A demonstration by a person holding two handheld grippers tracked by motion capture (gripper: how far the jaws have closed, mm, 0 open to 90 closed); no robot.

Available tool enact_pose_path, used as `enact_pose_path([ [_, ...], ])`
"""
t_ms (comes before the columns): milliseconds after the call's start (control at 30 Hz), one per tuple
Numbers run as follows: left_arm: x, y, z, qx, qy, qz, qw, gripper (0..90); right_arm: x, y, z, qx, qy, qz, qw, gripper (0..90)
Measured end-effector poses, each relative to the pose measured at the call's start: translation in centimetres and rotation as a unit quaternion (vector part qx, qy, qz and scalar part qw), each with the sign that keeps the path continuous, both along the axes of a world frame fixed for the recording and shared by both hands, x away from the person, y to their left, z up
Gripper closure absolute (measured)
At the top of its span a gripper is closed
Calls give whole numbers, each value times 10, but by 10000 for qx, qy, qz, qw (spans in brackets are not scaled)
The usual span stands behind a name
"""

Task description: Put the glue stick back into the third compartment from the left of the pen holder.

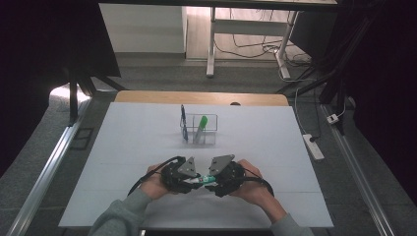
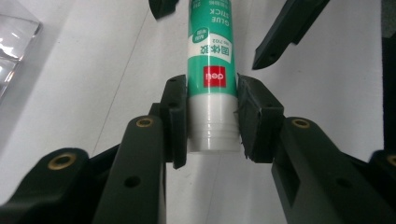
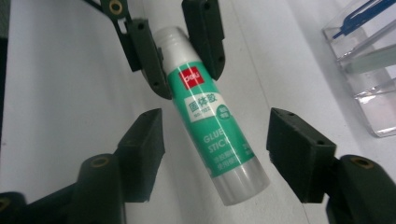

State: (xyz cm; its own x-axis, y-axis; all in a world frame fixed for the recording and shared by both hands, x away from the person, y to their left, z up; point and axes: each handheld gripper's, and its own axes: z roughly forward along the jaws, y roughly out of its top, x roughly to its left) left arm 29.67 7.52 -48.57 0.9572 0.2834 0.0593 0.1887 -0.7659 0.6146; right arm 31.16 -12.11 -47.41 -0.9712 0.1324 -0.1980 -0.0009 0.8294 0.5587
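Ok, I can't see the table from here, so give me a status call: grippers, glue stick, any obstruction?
Left gripper clamped on glue stick. Right gripper open, jaws astride its far end, not touching. Clear organizer stands apart, nothing in the way.

The glue stick (image 3: 212, 128) is green with white ends, a red logo patch and white lettering, the jaws holding it are black, and the far clear holder (image 1: 209, 129) keeps a green marker (image 1: 201, 125).

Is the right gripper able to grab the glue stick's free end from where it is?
Probably yes: the right gripper stands open around the glue stick, nothing between.
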Motion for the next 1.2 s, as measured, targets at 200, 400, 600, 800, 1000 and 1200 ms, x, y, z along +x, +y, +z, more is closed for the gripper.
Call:
enact_pose_path([
  [200,-1,1,1,-30,46,-104,9999,648,-5,3,-6,-287,-290,111,9991,522],
  [400,-1,2,1,-41,117,-235,9996,647,-8,3,-10,-470,-394,335,9976,581],
  [600,-2,2,1,-90,49,-283,9995,638,-10,2,-12,-543,-493,494,9961,613],
  [800,1,7,1,-395,71,-88,9992,610,-12,1,-13,-562,-495,576,9955,656],
  [1000,3,14,5,-751,9,253,9969,562,-9,-3,-14,-514,-429,473,9966,660],
  [1200,4,21,6,-1014,8,522,9935,494,-4,-11,-11,-283,-299,213,9989,660],
])
